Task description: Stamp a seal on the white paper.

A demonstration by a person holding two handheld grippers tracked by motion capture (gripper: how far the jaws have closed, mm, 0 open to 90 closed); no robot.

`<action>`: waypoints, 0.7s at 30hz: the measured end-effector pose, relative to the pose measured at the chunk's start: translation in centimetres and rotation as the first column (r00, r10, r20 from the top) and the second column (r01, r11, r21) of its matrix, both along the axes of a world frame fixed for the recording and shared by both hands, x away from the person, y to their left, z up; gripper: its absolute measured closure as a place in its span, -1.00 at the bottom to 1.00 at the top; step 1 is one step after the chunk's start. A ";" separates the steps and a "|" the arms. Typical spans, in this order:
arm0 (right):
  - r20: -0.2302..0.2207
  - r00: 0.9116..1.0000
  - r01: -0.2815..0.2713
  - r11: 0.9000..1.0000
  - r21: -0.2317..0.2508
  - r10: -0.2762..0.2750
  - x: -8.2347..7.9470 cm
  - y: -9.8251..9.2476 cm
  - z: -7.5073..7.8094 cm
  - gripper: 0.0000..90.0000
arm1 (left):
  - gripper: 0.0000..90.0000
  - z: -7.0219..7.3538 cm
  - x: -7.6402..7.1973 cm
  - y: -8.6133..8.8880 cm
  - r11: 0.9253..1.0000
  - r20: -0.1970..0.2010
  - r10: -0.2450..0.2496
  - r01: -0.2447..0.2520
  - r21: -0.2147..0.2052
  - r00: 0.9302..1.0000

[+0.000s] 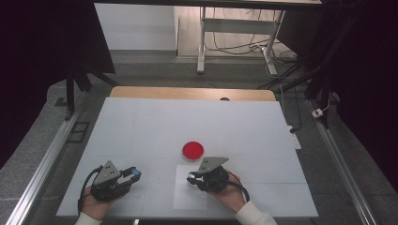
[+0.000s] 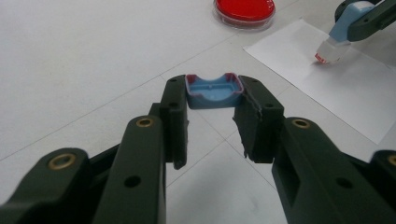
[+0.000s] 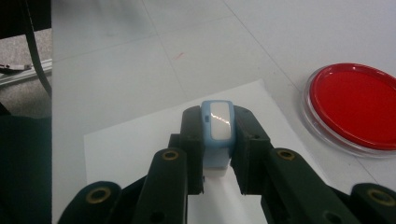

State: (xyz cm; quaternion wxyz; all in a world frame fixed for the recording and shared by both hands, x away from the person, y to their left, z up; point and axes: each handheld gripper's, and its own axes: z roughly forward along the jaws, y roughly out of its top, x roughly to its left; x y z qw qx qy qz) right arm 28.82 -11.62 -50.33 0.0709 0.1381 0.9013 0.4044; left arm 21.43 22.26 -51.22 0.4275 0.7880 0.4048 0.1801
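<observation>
My left gripper (image 2: 213, 103) is shut on a small light-blue cap (image 2: 214, 92) with red-stained edges, its hollow side facing the camera. In the high view that gripper (image 1: 135, 174) lies low at the table's front left. My right gripper (image 3: 217, 122) is shut on a light-blue applicator body (image 3: 218, 133). The left gripper view shows the applicator's (image 2: 343, 25) whitish tip with a red end pointing down, just above a white paper sheet (image 2: 355, 88). In the high view the right gripper (image 1: 190, 178) is over that sheet (image 1: 190, 199). A red-filled round dish (image 1: 193, 150) sits just behind it.
The white table top (image 1: 141, 126) has wide bare room to the left and behind the dish (image 3: 357, 105). A wooden edge (image 1: 187, 93) borders its far side. Metal rails (image 1: 42, 168) run along both sides; a desk frame and cables stand on the floor beyond.
</observation>
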 end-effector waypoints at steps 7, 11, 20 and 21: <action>0.006 1.000 0.004 1.000 -0.007 -0.003 0.0 0.0 -0.3 0.67 | 0.44 0.0 0.0 0.0 1.000 0.000 0.001 -0.001 0.000 1.000; 0.011 1.000 0.004 1.000 -0.017 -0.004 0.0 0.1 -0.3 0.67 | 0.44 0.0 0.0 0.0 1.000 0.000 0.002 -0.002 0.000 1.000; 0.017 1.000 -0.002 1.000 -0.026 0.002 -0.1 0.3 -0.5 0.67 | 0.45 0.0 0.0 0.1 1.000 0.000 0.001 -0.001 0.000 1.000; 0.019 1.000 -0.002 1.000 -0.026 0.003 -0.1 0.3 -0.5 0.67 | 0.44 0.0 0.0 0.1 1.000 0.000 0.001 -0.001 0.000 1.000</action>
